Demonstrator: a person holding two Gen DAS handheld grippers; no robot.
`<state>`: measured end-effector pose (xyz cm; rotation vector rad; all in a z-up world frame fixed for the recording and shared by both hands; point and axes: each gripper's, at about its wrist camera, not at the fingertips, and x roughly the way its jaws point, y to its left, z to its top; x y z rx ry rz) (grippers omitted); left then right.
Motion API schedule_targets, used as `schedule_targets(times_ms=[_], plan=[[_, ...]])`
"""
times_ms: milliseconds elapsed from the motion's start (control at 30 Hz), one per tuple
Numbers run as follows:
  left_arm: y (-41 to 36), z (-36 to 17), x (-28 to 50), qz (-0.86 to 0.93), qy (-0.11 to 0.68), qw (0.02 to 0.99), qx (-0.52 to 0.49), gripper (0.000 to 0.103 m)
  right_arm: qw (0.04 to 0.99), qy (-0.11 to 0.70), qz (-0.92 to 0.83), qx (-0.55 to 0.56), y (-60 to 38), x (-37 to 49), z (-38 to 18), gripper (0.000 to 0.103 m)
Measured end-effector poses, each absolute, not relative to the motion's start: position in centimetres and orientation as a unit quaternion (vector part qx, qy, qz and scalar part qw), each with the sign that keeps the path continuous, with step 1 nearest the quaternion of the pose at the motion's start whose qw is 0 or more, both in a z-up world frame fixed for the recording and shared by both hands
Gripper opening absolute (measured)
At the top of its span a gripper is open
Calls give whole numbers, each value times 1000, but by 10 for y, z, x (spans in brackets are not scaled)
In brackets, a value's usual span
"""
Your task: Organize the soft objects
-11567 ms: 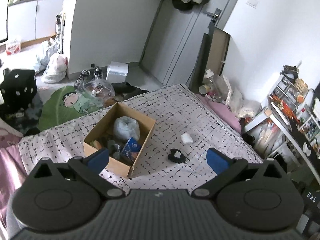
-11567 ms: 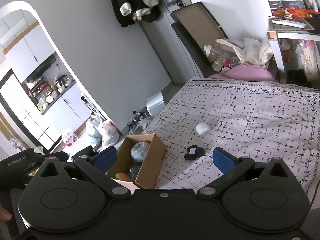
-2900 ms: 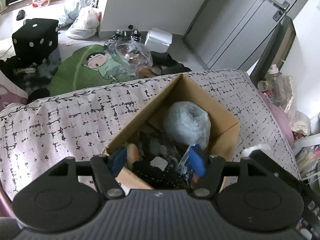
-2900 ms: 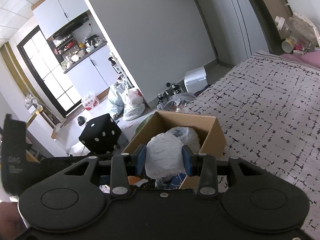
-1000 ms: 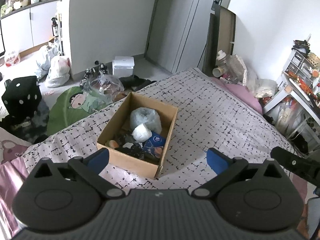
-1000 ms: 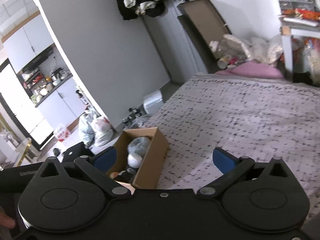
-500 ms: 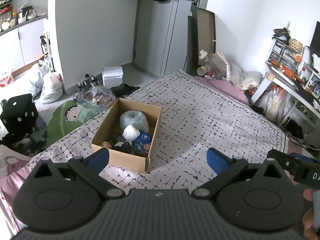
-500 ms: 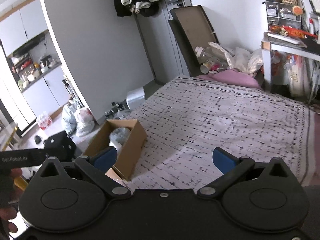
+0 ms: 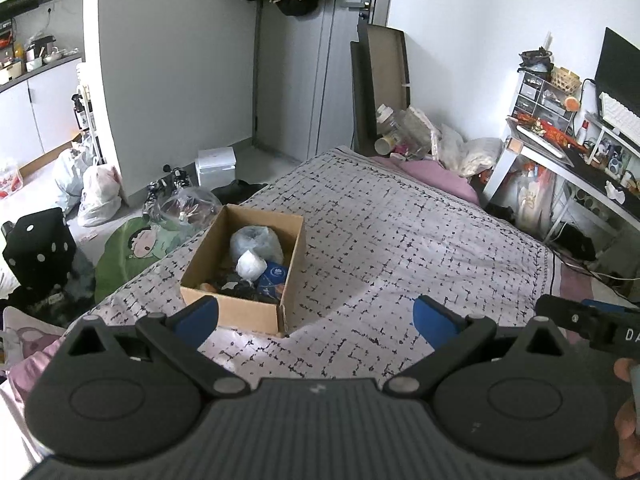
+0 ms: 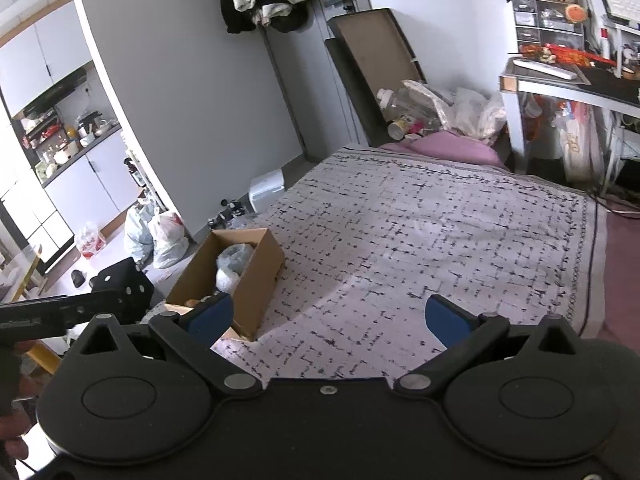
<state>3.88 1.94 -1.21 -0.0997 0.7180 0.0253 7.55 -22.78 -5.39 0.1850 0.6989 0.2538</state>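
Soft daylight fills both views, bright and even. A pale patch of light lies on the bed (image 9: pixel 400 240) ahead of each claw. Walls bend strongly at the edges; focus is sharp.

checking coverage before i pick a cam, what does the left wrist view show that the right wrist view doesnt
Only the left wrist view: the blue packet and dark items inside the cardboard box, the green cartoon mat, and the right gripper's body at its right edge.

Only the right wrist view: the arched doorway into the kitchen.

Both: the box with its white bundle on the patterned bedspread, and each view's own open gripper, left gripper and right gripper.
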Motion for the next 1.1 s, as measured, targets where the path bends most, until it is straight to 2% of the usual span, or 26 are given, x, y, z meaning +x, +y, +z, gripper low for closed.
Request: schedule_targets(times_ms=[367,1100], plan=[[10,-2,20,25,348,936,-39,103,937,322,114,73,-243,55,-43,103],[-4,2,-1,38,341,939,-29,103,929,337,152,28,-227,38,-42,103]])
